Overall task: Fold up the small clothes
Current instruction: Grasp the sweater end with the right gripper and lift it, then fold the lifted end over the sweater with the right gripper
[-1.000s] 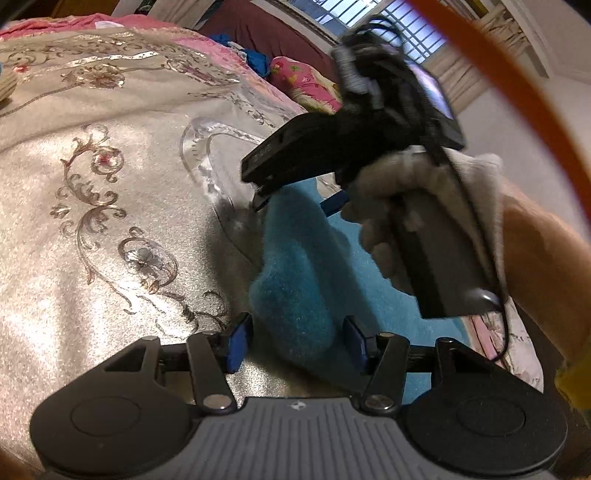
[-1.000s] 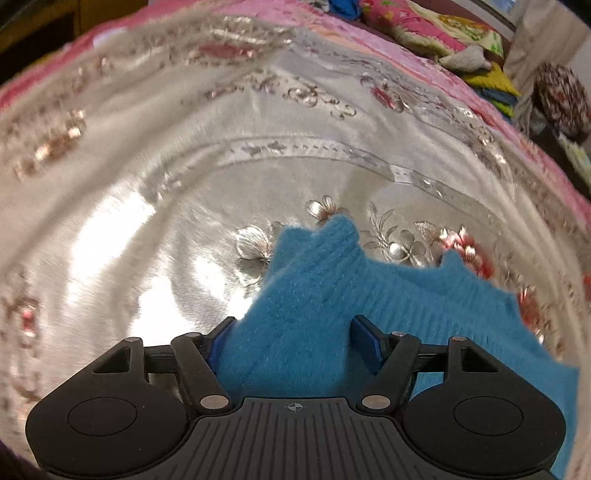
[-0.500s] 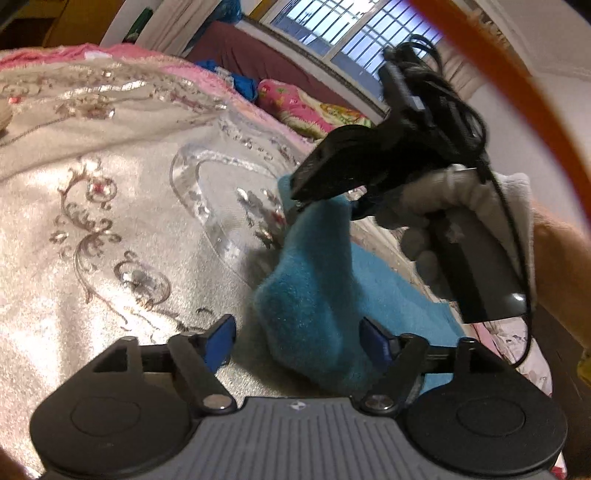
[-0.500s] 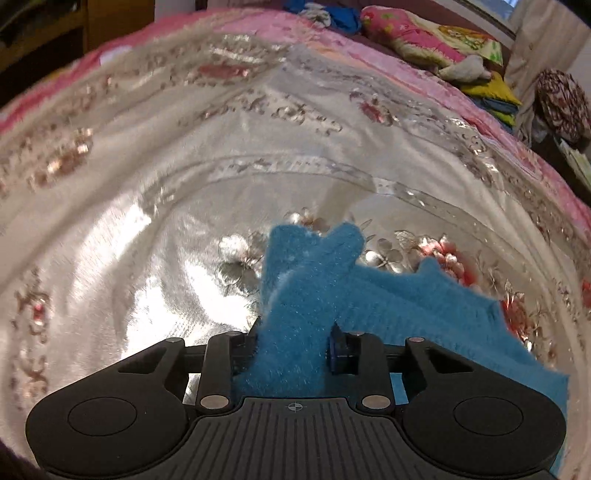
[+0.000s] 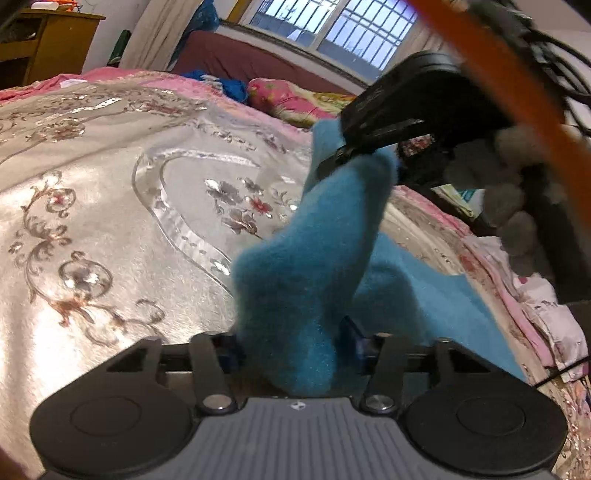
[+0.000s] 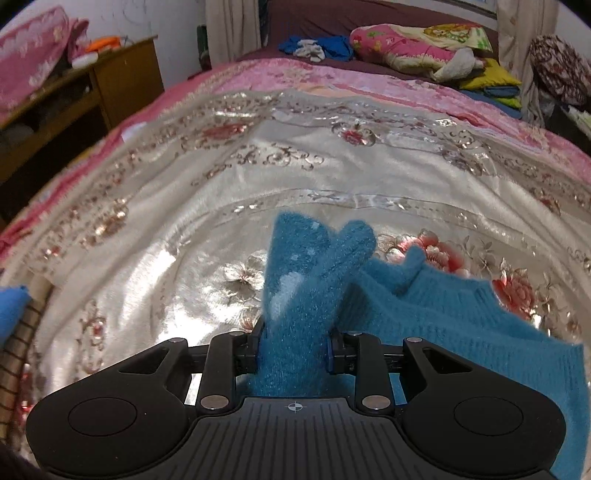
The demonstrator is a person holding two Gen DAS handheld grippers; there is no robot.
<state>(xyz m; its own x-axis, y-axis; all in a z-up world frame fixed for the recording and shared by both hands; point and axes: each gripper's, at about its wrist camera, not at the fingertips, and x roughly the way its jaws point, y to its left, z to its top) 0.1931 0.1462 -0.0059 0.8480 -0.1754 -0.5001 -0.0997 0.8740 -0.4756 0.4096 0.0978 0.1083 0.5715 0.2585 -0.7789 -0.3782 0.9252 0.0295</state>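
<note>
A small fuzzy blue sweater [image 5: 306,266] lies on a silver embroidered bedspread [image 5: 92,206] and is partly lifted. My left gripper [image 5: 291,350] is shut on a bunched edge of it. My right gripper [image 6: 293,350] is shut on another bunched part of the sweater [image 6: 306,295] and holds it up off the bed. In the left wrist view the right gripper [image 5: 332,162] hangs above the bed with blue cloth hanging from it. The rest of the sweater [image 6: 461,317] drapes to the right.
Pillows and piled clothes [image 6: 406,48] lie at the head of the bed. A wooden cabinet [image 6: 92,88] stands to the left. A pink quilt edge [image 6: 332,77] borders the silver bedspread. A window [image 5: 332,33] is behind the bed.
Both grippers have closed on the sweater. They have risen from the bed and lifted its near edge, so the cloth now hangs stretched between them.
</note>
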